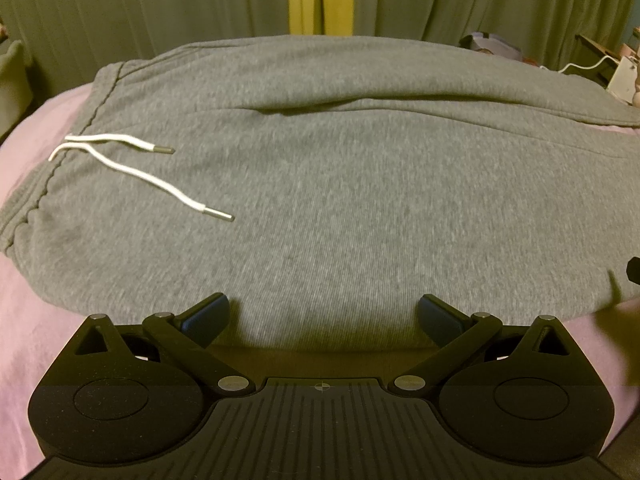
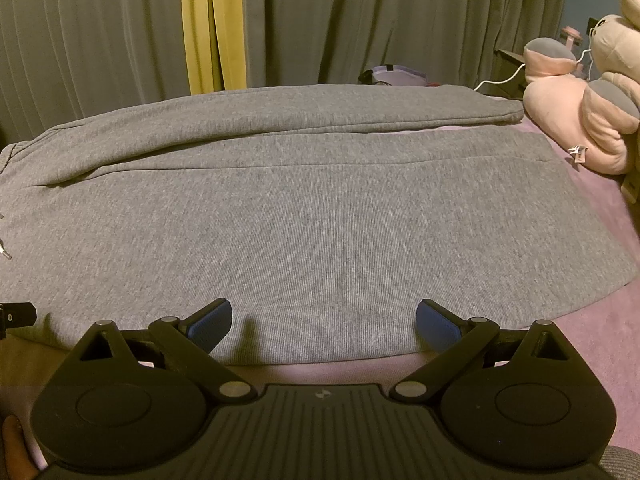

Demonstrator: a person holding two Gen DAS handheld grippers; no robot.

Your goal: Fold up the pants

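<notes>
Grey sweatpants (image 1: 340, 184) lie spread flat on a pink bed sheet (image 1: 24, 280), waistband at the left with two white drawstrings (image 1: 132, 172). The two legs run to the right, the far leg (image 2: 320, 112) beside the near leg (image 2: 320, 232). My left gripper (image 1: 323, 316) is open and empty, its blue pads over the near edge of the pants by the hip. My right gripper (image 2: 324, 322) is open and empty over the near edge of the near leg. Each gripper's tip shows at the edge of the other's view.
Grey-green curtains (image 2: 400, 20) with a yellow strip (image 2: 212, 24) hang behind the bed. A pink plush toy (image 2: 580, 100) lies at the right, past the leg ends. A white cable (image 2: 500, 76) and small clutter sit at the far right edge.
</notes>
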